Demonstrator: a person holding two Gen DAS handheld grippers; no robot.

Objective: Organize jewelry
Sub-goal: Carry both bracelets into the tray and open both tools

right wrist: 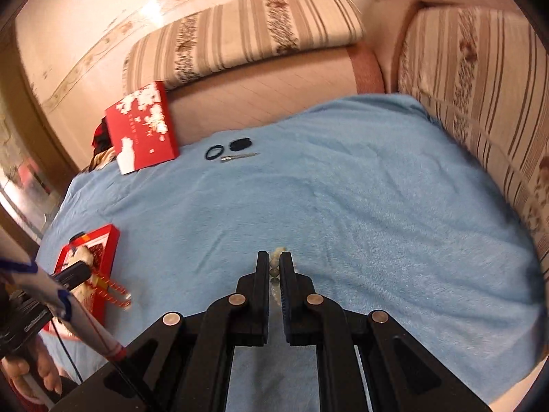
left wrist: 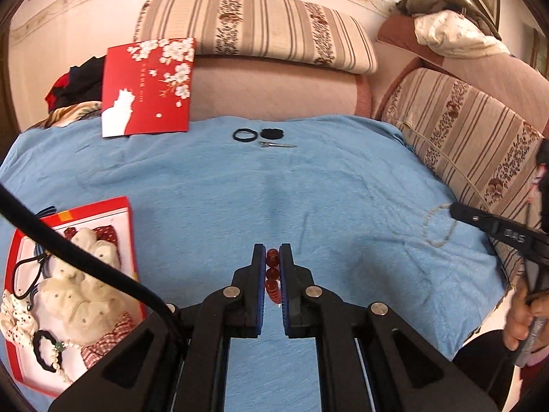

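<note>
Red round-bead bracelet (left wrist: 272, 276) is pinched in your left gripper (left wrist: 272, 257); your right gripper (right wrist: 274, 262) pinches a pale pearl-bead bracelet (right wrist: 275, 257) above the blue fleece blanket (left wrist: 308, 185).

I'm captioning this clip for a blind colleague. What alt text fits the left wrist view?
The left gripper is shut on a red bead bracelet above a blue blanket. An open red box of jewelry lies at left; the right gripper dangles a pale bead bracelet at right.

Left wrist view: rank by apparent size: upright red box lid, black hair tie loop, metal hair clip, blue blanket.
1. blue blanket
2. upright red box lid
3. black hair tie loop and metal hair clip: look alike in extent, both far away, so not ranked.
</note>
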